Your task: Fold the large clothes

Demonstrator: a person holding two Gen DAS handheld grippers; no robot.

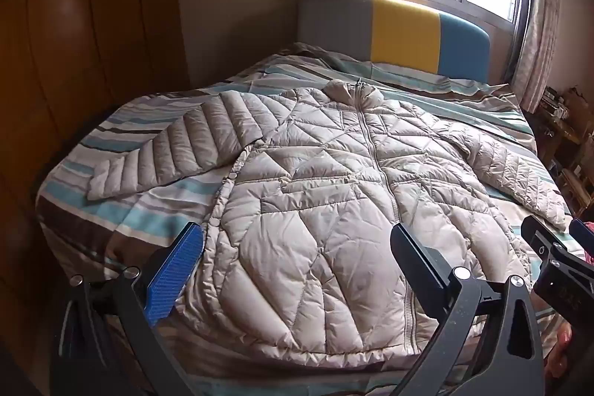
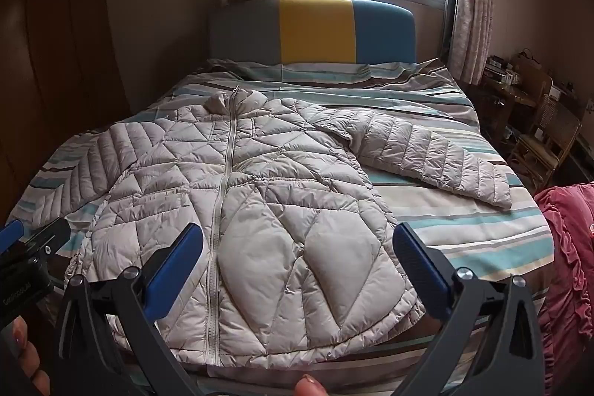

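Left sleeve: At ten o'clock from our left gripper, one quilted sleeve runs out flat over the striped bedspread, cuff towards the wardrobe.

Left tool: Its jaws stand spread wide and pinch nothing; they hang above the hem, the blue pad over the jacket's left side seam.

Jacket: We see the pale puffer jacket laid face up on the bed, zip closed, collar at twelve o'clock towards the headboard, hem nearest us.

Key relation: The jacket's long axis runs from six to twelve o'clock, straight ahead of both tools. Each hand is nearer its own sleeve, so we judge the left takes the left sleeve and the right the right one.

Right tool: The right gripper is likewise spread wide and empty, hovering over the right front panel near the hem.

Right sleeve: It lies at two o'clock, angled away from the body, cuff well apart from the tool.

Hard to read: The near edge of the hem is cut off by the tool frames. A red ruffled cloth at three o'clock is perhaps another garment; we cannot tell.
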